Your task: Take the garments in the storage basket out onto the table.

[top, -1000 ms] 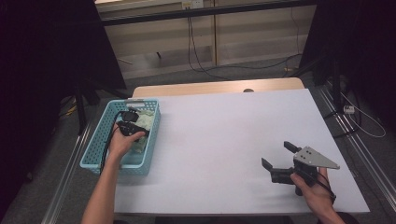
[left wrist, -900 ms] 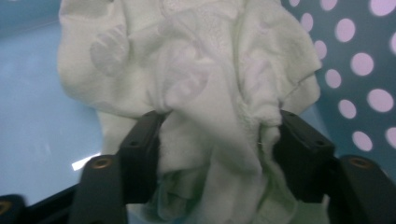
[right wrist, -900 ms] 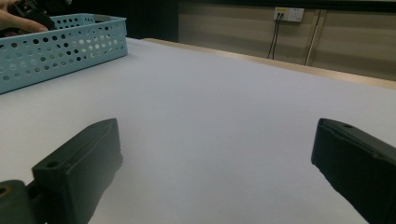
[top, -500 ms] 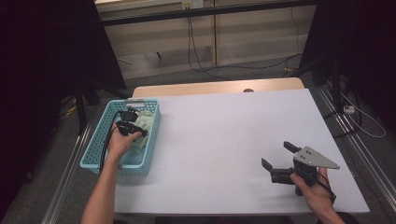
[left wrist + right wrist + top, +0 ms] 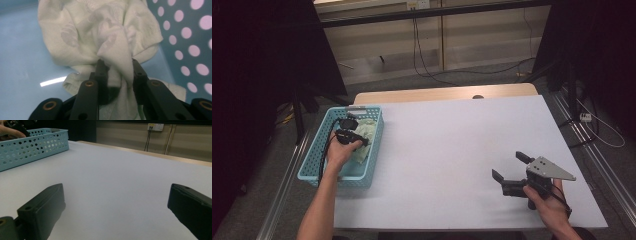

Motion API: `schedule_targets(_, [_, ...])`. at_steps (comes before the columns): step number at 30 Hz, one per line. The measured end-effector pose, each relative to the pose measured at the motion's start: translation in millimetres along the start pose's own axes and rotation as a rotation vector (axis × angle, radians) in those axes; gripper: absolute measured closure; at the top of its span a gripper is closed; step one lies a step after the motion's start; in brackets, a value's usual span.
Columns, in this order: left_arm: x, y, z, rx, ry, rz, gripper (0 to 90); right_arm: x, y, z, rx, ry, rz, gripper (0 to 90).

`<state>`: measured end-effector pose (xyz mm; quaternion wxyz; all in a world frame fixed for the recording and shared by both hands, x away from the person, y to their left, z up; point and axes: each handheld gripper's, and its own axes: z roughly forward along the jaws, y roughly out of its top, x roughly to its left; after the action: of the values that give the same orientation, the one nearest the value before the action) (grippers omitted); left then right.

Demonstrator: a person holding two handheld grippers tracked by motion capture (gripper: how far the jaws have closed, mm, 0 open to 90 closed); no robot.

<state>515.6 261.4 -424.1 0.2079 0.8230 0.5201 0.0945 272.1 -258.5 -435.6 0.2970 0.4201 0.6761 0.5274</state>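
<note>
Left tool (image 5: 116, 72) newly clamped on cloth (image 5: 100, 35)

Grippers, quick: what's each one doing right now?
Left gripper: jaws just closed, pinching the pale green cloth in the basket.
Right gripper: open, empty.

a lab: bare white table (image 5: 452, 150), aluminium rails (image 5: 597, 160), loose cables (image 5: 422, 55).

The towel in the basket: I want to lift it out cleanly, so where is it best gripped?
Grip a raised fold of the towel, coming from above into the basket. It lies crumpled, so bunched ridges stand up for the jaws. The left gripper has just been closing and now pinches such a fold.
</note>
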Motion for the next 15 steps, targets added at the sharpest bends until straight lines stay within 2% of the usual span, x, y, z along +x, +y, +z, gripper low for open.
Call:
schedule_targets(7, [1.0, -3.2, -6.5, -0.031, -0.009, -0.004, 73.8, 0.6, 0.2, 0.0, -0.003, 0.005, 0.003, 0.6])
schedule_targets(13, [2.3, -3.8, -17.8, -0.085, -0.013, -0.015, 73.8, 1.2, 0.3, 0.0, -0.003, 0.010, 0.007, 0.7])
schedule_targets(15, [2.6, -5.0, -21.3, -0.102, -0.006, -0.005, 73.8, 1.2, 0.3, 0.1, -0.001, 0.009, 0.003, 0.7])
